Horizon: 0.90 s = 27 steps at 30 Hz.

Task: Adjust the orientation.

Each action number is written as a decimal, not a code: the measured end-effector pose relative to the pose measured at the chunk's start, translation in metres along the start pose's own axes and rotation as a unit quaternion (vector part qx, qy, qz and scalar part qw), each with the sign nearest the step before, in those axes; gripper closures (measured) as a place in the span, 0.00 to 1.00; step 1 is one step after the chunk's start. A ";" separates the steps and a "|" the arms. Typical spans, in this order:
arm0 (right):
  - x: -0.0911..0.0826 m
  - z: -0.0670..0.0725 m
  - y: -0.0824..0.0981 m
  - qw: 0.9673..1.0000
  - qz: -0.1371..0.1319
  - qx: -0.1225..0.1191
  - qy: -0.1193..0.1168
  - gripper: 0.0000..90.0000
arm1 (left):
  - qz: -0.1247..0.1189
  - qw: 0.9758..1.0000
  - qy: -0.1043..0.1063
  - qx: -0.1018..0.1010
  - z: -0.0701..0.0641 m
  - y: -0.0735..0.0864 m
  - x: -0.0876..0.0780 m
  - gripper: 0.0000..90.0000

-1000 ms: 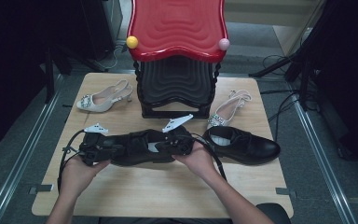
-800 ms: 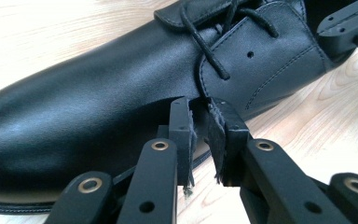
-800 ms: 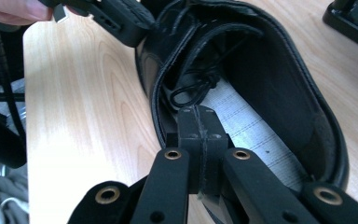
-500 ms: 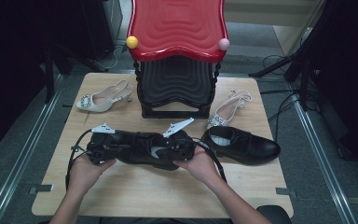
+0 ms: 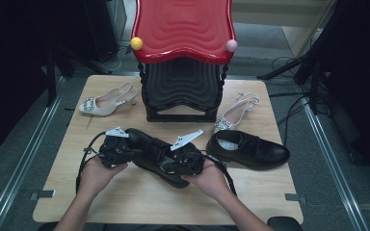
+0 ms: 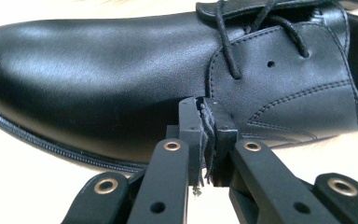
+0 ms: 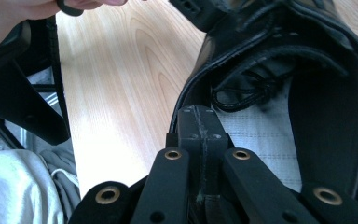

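Hand-held grippers (image 5: 147, 156) on black shoe (image 5: 149, 147)

Two glossy black lace-up shoes (image 5: 149, 153), two cream jewelled heels (image 5: 107, 101), red-topped black stool (image 5: 183, 29), pale wood table (image 5: 125, 202).

Shoe turns between the grippers

The held black shoe (image 5: 149, 155) now points toward 10 o'clock, with the right gripper (image 5: 185, 161) nearer the person.

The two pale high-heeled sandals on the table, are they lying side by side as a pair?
No. One pale sandal lies left of the red and black rack, the other pale sandal lies to its right.
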State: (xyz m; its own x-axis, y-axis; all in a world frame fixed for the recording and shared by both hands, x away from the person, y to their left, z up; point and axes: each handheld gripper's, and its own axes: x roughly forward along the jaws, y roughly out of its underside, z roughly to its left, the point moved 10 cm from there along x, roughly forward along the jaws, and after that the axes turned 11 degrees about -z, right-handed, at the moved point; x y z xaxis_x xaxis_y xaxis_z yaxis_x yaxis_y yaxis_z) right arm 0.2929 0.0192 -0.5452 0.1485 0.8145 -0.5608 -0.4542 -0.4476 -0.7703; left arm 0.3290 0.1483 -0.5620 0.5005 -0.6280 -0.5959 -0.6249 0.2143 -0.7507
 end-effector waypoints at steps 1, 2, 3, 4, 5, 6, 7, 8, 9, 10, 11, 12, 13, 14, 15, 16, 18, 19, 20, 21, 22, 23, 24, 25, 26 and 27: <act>0.000 0.002 0.001 1.000 0.000 -0.002 0.004 1.00 | 0.001 1.000 0.002 0.000 -0.001 0.000 0.001 0.96; -0.001 0.003 0.001 1.000 -0.001 -0.004 0.007 1.00 | 0.000 1.000 0.002 0.001 -0.002 -0.001 0.002 0.97; -0.001 0.005 0.002 1.000 0.000 -0.004 0.010 1.00 | 0.000 1.000 0.006 0.001 -0.003 -0.001 0.003 0.97; -0.001 0.006 0.003 1.000 -0.001 -0.004 0.011 1.00 | 0.003 1.000 0.008 0.002 -0.003 -0.001 0.003 0.97; -0.002 0.008 0.004 1.000 0.000 -0.003 0.013 1.00 | 0.003 1.000 0.008 0.002 -0.004 -0.001 0.004 0.96; -0.002 0.009 0.004 1.000 -0.001 -0.006 0.012 1.00 | 0.003 1.000 0.008 0.002 -0.004 -0.001 0.004 0.97; -0.003 0.009 0.005 1.000 -0.002 -0.005 0.014 1.00 | 0.007 1.000 0.008 0.009 -0.005 -0.002 0.006 0.97; -0.005 0.008 0.005 1.000 -0.005 -0.010 0.015 1.00 | 0.007 1.000 0.008 0.009 -0.005 -0.002 0.006 0.96; -0.007 0.007 0.004 1.000 -0.009 -0.011 0.014 1.00 | 0.004 1.000 0.006 0.011 -0.004 -0.003 0.007 0.96; -0.009 0.003 0.003 1.000 -0.014 -0.011 0.018 1.00 | 0.001 1.000 0.006 0.014 -0.003 -0.004 0.006 0.96; -0.013 0.000 0.001 1.000 -0.021 -0.007 0.021 1.00 | 0.000 1.000 0.007 0.015 -0.002 -0.005 0.006 0.96; -0.017 -0.004 -0.001 0.999 -0.028 -0.003 0.021 1.00 | -0.001 1.000 0.006 0.015 -0.002 -0.006 0.005 0.96; -0.021 -0.008 -0.003 0.999 -0.036 -0.002 0.022 1.00 | -0.003 1.000 0.007 0.016 -0.002 -0.006 0.005 0.96; -0.025 -0.011 -0.005 0.999 -0.042 0.000 0.023 1.00 | -0.003 1.000 0.005 0.019 -0.002 -0.006 0.003 0.96; -0.025 -0.011 -0.005 0.999 -0.042 0.000 0.023 1.00 | -0.003 1.000 0.005 0.019 -0.002 -0.006 0.003 0.96; -0.037 -0.021 -0.011 0.998 -0.061 0.002 0.033 1.00 | -0.006 1.000 0.005 0.019 -0.002 -0.007 0.001 0.96; -0.046 -0.031 -0.014 0.996 -0.072 0.008 0.044 1.00 | -0.013 1.000 0.002 0.016 -0.001 -0.007 -0.004 0.96; -0.049 -0.037 -0.014 0.996 -0.074 0.012 0.051 1.00 | -0.013 1.000 -0.001 0.015 0.000 -0.006 -0.006 0.96; -0.049 -0.037 -0.014 0.996 -0.074 0.012 0.051 1.00 | -0.013 1.000 -0.001 0.015 0.000 -0.006 -0.006 0.96; -0.052 -0.047 -0.012 0.995 -0.073 0.019 0.062 1.00 | -0.011 1.000 -0.003 0.005 0.003 -0.001 -0.008 0.96; -0.052 -0.052 -0.010 0.995 -0.071 0.022 0.065 1.00 | -0.010 1.000 -0.004 0.000 0.003 0.001 -0.009 0.96; -0.052 -0.052 -0.010 0.995 -0.071 0.022 0.065 1.00 | -0.010 1.000 -0.004 0.000 0.003 0.001 -0.009 0.96; -0.050 -0.058 -0.007 0.995 -0.068 0.027 0.069 1.00 | -0.004 1.000 -0.003 -0.005 0.003 0.007 -0.008 0.96; -0.048 -0.059 -0.006 0.995 -0.065 0.028 0.070 1.00 | 0.000 1.000 -0.001 -0.008 0.002 0.009 -0.007 0.95; -0.048 -0.059 -0.006 0.995 -0.065 0.028 0.070 1.00 | 0.000 1.000 -0.001 -0.008 0.002 0.009 -0.007 0.95; -0.043 -0.062 -0.005 0.995 -0.058 0.017 0.073 1.00 | 0.006 1.000 0.004 -0.009 0.000 0.012 -0.005 0.95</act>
State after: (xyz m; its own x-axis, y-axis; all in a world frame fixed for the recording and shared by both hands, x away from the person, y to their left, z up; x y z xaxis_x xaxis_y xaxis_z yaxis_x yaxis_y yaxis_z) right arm 0.3433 -0.0366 -0.5365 0.3271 0.7966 -0.5083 -0.4552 -0.3386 -0.8235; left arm 0.3188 0.1540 -0.5673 0.4880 -0.6323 -0.6017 -0.6413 0.2078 -0.7386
